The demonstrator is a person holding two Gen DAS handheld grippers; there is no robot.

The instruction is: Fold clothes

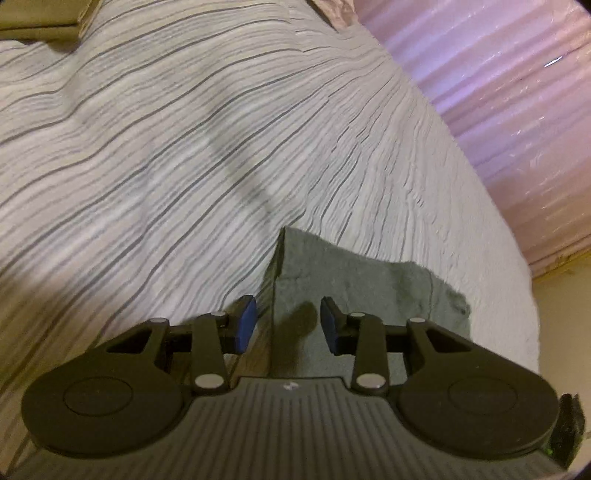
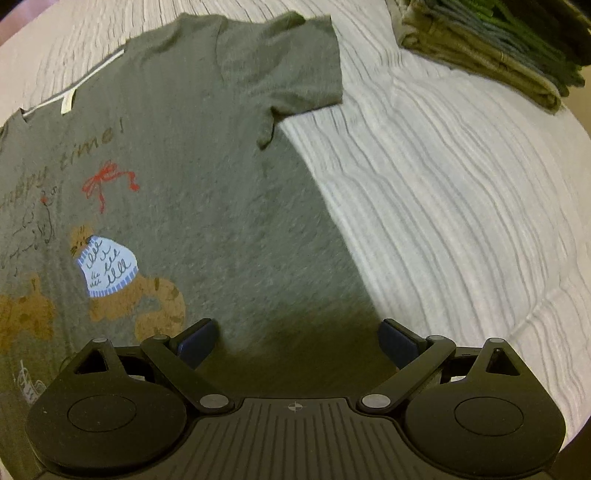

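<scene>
A grey T-shirt (image 2: 207,177) with a bear print and the words "happy time!" lies spread flat on the ribbed white bedcover (image 2: 443,206), one short sleeve (image 2: 295,62) stretched out at the top. My right gripper (image 2: 299,341) hovers open over the shirt's lower side edge, nothing between its blue pads. In the left wrist view a corner of the same grey shirt (image 1: 354,291) lies on the striped cover (image 1: 166,147). My left gripper (image 1: 288,323) stands open just above that corner, its right pad over the cloth and its left pad over the bedcover.
A stack of folded clothes (image 2: 491,44) in tan, grey and green sits at the far right of the bed. A folded olive garment (image 1: 40,18) lies at the far left. A pink curtain (image 1: 498,92) hangs past the bed's edge.
</scene>
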